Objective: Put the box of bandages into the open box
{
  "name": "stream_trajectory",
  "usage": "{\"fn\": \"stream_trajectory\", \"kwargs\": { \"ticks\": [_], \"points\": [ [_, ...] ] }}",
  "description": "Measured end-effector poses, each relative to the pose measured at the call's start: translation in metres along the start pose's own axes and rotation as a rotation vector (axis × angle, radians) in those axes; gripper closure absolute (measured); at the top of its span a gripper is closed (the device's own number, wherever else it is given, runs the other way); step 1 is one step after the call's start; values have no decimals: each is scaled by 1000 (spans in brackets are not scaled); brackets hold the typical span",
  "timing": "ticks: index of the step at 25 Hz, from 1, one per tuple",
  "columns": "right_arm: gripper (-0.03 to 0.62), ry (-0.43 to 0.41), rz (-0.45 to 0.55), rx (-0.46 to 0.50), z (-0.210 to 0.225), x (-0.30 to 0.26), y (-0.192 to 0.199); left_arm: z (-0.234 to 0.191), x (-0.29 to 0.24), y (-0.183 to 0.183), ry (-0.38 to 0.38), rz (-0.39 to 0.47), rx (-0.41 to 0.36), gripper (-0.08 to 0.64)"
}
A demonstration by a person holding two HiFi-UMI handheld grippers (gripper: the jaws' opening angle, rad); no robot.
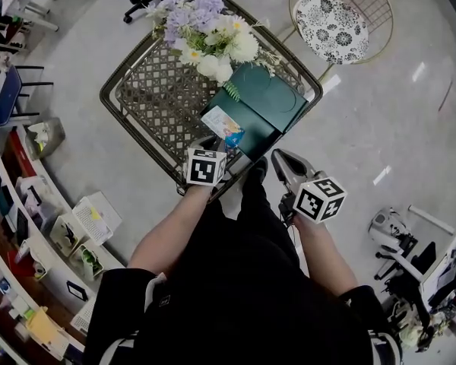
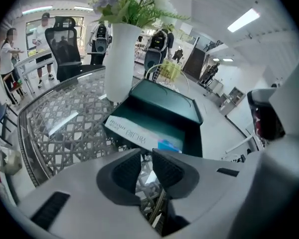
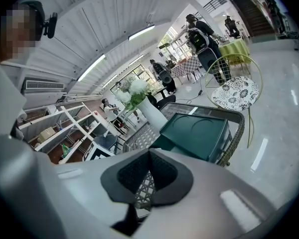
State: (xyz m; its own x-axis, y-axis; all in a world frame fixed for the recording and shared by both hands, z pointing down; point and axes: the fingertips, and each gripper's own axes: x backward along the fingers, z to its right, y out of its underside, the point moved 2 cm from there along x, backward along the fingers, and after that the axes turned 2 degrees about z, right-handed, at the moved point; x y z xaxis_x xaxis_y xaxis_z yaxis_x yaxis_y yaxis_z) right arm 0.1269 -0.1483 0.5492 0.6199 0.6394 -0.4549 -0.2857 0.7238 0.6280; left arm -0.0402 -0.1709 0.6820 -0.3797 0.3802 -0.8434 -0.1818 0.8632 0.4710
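The box of bandages [image 1: 223,122] lay slanted in the mouth of the open box [image 1: 277,97] on the table [image 1: 148,90], seemingly propped on its near wall. My left gripper [image 2: 146,156] hung just short of it, well placed for a nudge, jaws a slit apart and empty. My right gripper [image 3: 148,156] waited aside, jaws closed on nothing.

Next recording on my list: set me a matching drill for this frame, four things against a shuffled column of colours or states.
Things:
1. box of bandages
2. open box
3. vase
4. right gripper

Colours or states:
A. dark green
B. fingers together, nothing between them
C. white with a blue patch
D. tall, plain white, standing upright

Pairs: 1-C, 2-A, 3-D, 4-B
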Motion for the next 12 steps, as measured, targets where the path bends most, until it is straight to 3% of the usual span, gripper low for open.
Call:
{"fn": "stream_trajectory", "kwargs": {
  "ticks": [4,9,12],
  "points": [
    [583,-3,-11,0,-1,-3,3,-8,-9,19,-20,-42,18,494],
    [583,5,-16,1,2,-1,2,-5,-1,-11,-34,74,-1,493],
    [583,9,-20,-2,4,-1,4,-1,-7,-15,-17,65,-11,494]
  ]
}}
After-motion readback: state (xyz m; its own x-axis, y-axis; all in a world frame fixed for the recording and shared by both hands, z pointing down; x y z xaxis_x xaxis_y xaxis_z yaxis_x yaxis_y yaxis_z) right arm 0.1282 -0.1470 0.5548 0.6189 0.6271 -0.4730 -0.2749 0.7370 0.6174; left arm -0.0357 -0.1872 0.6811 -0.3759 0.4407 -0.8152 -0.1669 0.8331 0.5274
